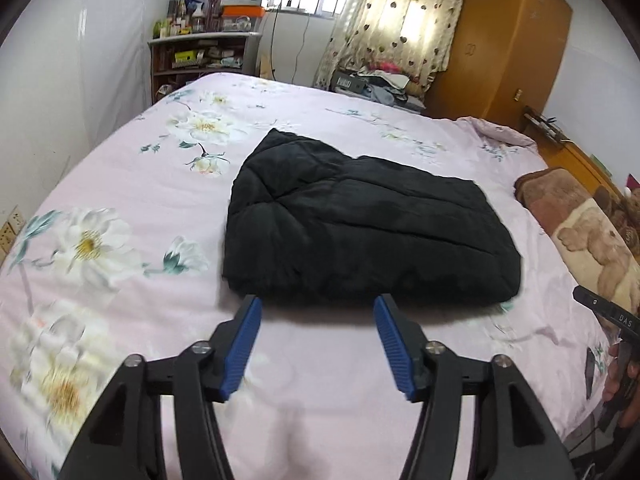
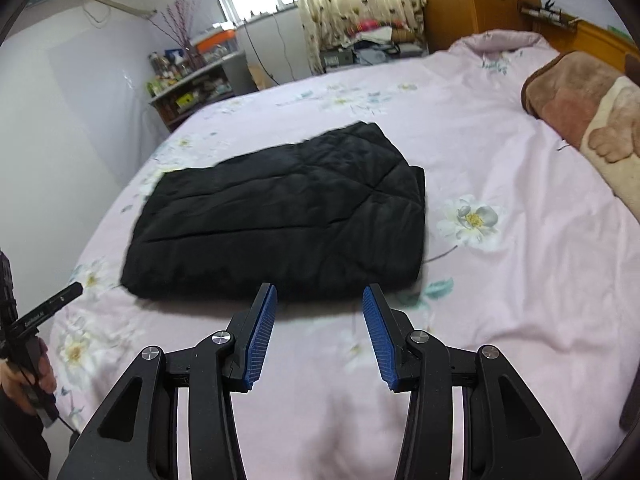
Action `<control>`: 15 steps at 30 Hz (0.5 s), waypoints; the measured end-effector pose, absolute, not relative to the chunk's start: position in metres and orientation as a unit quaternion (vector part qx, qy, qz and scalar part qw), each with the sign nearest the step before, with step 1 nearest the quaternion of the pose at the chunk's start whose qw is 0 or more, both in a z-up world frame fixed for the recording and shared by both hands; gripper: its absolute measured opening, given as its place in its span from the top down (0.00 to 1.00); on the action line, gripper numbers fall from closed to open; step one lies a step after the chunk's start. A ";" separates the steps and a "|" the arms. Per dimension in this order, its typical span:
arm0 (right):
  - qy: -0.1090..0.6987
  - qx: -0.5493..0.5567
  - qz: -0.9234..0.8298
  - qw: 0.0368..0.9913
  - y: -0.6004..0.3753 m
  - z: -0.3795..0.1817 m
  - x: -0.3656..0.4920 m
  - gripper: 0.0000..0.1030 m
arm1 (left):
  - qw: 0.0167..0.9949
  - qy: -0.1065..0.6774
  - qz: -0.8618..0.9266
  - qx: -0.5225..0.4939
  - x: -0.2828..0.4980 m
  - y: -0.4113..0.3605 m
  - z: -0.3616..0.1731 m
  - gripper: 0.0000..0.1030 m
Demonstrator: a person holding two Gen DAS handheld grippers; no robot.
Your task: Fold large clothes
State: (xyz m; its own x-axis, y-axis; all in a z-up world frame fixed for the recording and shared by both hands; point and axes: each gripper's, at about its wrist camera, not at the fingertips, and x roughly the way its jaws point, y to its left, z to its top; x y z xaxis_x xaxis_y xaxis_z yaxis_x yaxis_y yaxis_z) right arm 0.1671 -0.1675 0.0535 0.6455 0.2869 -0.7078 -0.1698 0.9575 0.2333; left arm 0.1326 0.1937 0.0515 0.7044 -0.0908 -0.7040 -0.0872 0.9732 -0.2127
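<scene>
A black quilted garment (image 1: 360, 224) lies folded into a thick rectangle on the pink floral bed (image 1: 120, 184). It also shows in the right wrist view (image 2: 288, 212). My left gripper (image 1: 318, 304) is open and empty, with its blue pads just short of the garment's near edge. My right gripper (image 2: 319, 292) is open and empty too, also just in front of the near edge. The right gripper shows at the right edge of the left wrist view (image 1: 600, 308). The left gripper shows at the left edge of the right wrist view (image 2: 52, 304).
A brown bear-print blanket (image 1: 588, 224) lies at the bed's right side, also in the right wrist view (image 2: 592, 108). A cluttered shelf (image 1: 200, 52) stands by the far wall. A wooden wardrobe (image 1: 508, 40) and a curtained window (image 1: 400, 16) are behind the bed.
</scene>
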 end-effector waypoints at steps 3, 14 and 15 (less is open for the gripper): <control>0.386 0.068 0.126 0.911 -0.160 0.068 0.130 0.47 | 0.918 0.382 0.010 -0.106 0.100 0.176 0.068 0.35; 0.363 0.031 0.128 0.922 -0.128 0.076 0.035 0.45 | 0.925 0.372 0.011 -0.073 0.012 0.130 0.082 0.32; 0.364 0.028 0.128 0.922 -0.126 0.075 0.031 0.44 | 0.924 0.374 0.009 -0.073 0.008 0.127 0.081 0.32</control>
